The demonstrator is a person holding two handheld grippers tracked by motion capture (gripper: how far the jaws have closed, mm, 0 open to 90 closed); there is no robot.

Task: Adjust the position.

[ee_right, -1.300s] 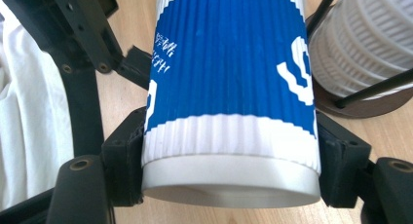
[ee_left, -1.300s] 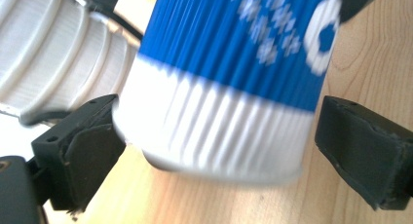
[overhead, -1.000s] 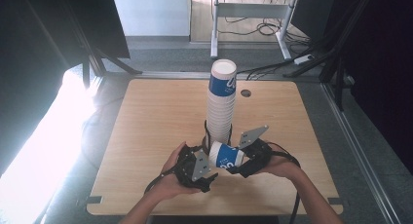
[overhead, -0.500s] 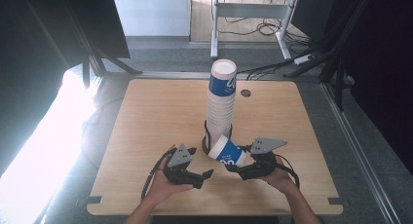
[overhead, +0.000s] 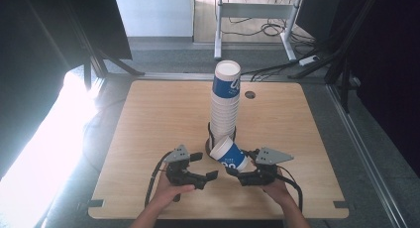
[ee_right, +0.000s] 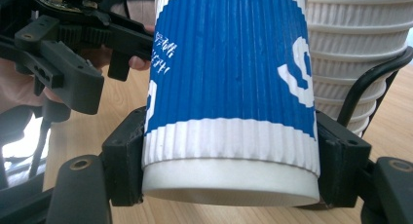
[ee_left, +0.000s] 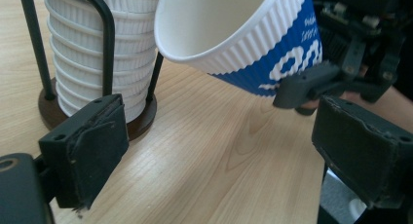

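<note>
Right gripper point(overhead: 236, 173): jaws closed on the base of a blue-and-white ribbed paper cup point(overhead: 229, 155), one jaw on each side of the white bottom band. Cup held tilted, clear of the desk point(overhead: 148, 114), mouth facing the cup stack point(overhead: 224, 104). Left gripper point(overhead: 204, 167): jaws spread wide, holding nothing, just beside the cup mouth. Both grippers sit near the front edge of the desk, about mid-width. Stack stands upright in a black wire holder point(ee_left: 104, 44) on a dark round base, at desk centre
</note>
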